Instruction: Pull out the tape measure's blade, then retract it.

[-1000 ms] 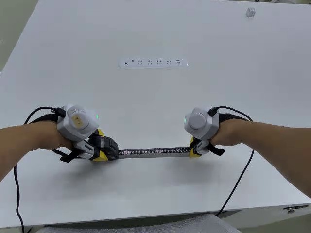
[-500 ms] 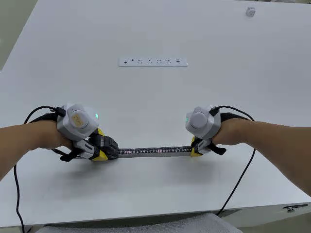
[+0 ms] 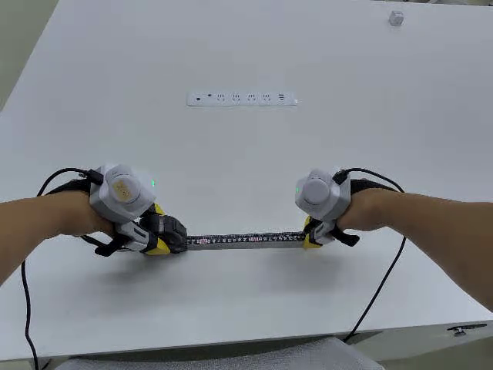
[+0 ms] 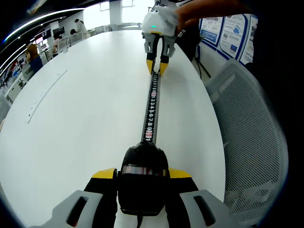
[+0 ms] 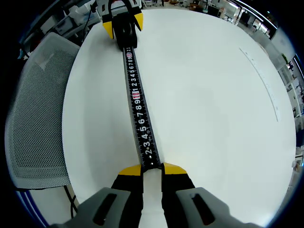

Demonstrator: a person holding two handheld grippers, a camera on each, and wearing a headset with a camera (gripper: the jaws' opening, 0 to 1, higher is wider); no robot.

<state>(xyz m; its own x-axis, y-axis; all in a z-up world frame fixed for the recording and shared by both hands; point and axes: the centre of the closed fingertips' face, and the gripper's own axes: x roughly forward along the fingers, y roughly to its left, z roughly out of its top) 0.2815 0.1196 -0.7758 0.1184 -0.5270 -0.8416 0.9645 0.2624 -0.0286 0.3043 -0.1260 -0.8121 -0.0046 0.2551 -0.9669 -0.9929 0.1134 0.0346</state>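
The white counter (image 3: pixel 246 46) spreads wide and bare beyond the work, with its near edge running close below both hands and a grey mesh chair (image 4: pixel 247 142) tucked just past that edge. The left gripper (image 3: pixel 166 235) sits toward the counter's left side and the right gripper (image 3: pixel 311 237) well apart from it to the right, both low on the surface and facing each other. A white power strip (image 3: pixel 242 99) lies flat far back toward the middle of the counter, well clear of the grippers, and a small pale object (image 3: pixel 396 18) sits near the far right corner. The black tape measure (image 4: pixel 142 185) is clamped between the left gripper's yellow-tipped fingers (image 4: pixel 105 174), one against each side of the body, its mouth pointing at the other gripper. The blade (image 5: pixel 137 109) is drawn out flat along the counter, roughly parallel to the near edge, numbers facing up. Its free end is pinched between the right gripper's fingers (image 5: pixel 175 168), which are closed in on it.
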